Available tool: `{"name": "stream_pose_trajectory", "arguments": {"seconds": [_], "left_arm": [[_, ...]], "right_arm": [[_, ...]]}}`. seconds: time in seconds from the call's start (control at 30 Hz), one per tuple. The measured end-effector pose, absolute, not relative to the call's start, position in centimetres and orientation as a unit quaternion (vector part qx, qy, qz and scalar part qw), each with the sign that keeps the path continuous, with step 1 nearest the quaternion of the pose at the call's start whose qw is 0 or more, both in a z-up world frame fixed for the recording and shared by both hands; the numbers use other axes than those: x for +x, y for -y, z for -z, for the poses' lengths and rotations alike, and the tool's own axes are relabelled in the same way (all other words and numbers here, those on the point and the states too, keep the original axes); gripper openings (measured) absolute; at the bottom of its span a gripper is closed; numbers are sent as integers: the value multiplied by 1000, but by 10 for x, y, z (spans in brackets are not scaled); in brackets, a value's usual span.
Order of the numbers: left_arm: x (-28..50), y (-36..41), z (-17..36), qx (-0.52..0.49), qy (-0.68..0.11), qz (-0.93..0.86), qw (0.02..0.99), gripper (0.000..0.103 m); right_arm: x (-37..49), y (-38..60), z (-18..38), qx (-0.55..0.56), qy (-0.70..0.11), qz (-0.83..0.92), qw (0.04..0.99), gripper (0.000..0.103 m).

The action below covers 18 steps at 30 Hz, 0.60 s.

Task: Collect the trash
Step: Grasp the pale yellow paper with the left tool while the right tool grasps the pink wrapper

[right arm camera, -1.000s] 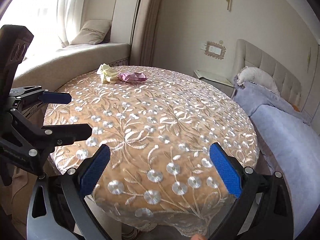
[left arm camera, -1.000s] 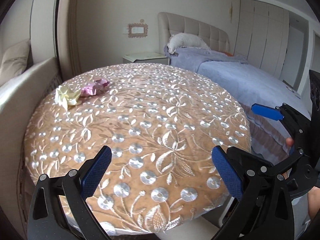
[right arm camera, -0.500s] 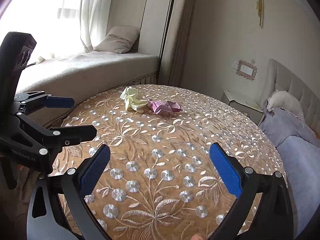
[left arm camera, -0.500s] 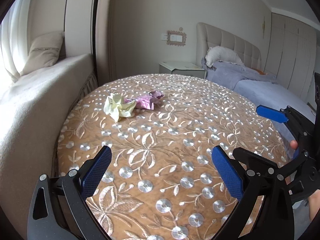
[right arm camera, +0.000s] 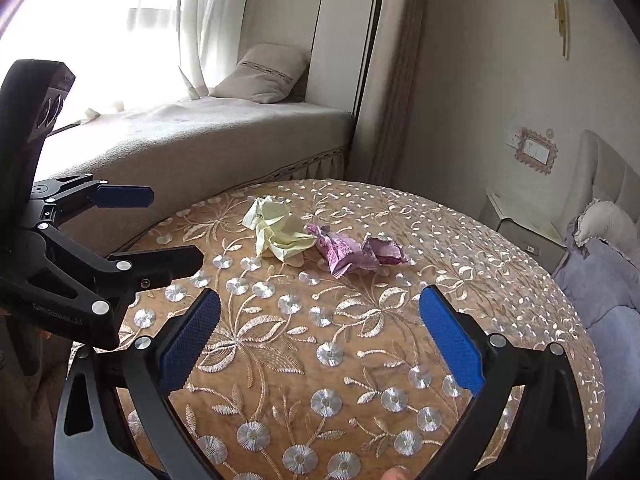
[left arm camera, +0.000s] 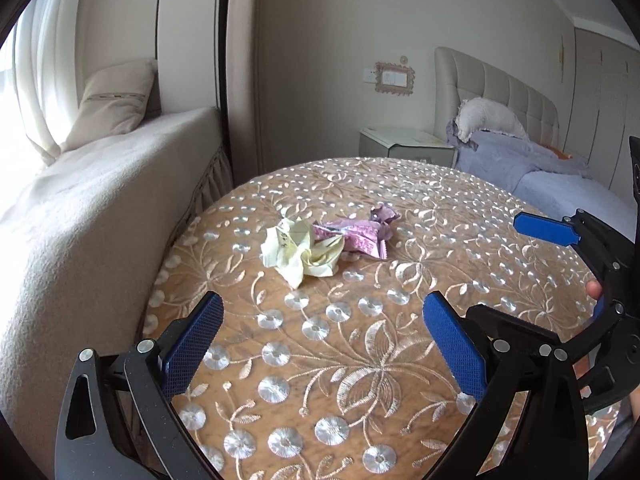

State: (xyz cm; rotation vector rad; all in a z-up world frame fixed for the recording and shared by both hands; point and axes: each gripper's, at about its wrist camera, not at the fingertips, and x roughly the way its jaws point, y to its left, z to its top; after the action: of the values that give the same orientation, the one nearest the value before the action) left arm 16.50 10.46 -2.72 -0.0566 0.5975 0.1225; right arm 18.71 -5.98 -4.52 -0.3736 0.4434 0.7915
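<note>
Hovering over the near part of a round table draped in an embroidered cloth, both tongs gaping wide and gripping nothing. Judging the task as barely begun: nothing collected so far as visible, and no bin or bag showing in either view.

Lying ahead of the left gripper, slightly toward its left finger: a crumpled yellow paper. Touching it on the far right side: a crumpled purple wrapper. Sitting ahead of the right gripper too, with the yellow paper off toward its left finger and the purple wrapper nearly straight in front. Both scraps resting flat on the cloth, well apart from every fingertip.

Remaining, by this reckoning: reaching forward, closing on each scrap, carrying both off somewhere not in view. Probably needing a low, careful pinch, the scraps being light and the cloth textured.
</note>
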Motion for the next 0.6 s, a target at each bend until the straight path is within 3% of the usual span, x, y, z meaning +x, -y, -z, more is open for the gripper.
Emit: {"name": "stream_pose_trajectory", "arguments": {"seconds": [0.23,0.6], "left_arm": [[221,-122,36,-33,-322,-58,944,99],[294,-143,70,-24,-379,-41,924,99]], "right_arm": [[246,37,60,-168,-244,-398,868,99],[317,-10,97,-237,-284,-415,831,99]]}}
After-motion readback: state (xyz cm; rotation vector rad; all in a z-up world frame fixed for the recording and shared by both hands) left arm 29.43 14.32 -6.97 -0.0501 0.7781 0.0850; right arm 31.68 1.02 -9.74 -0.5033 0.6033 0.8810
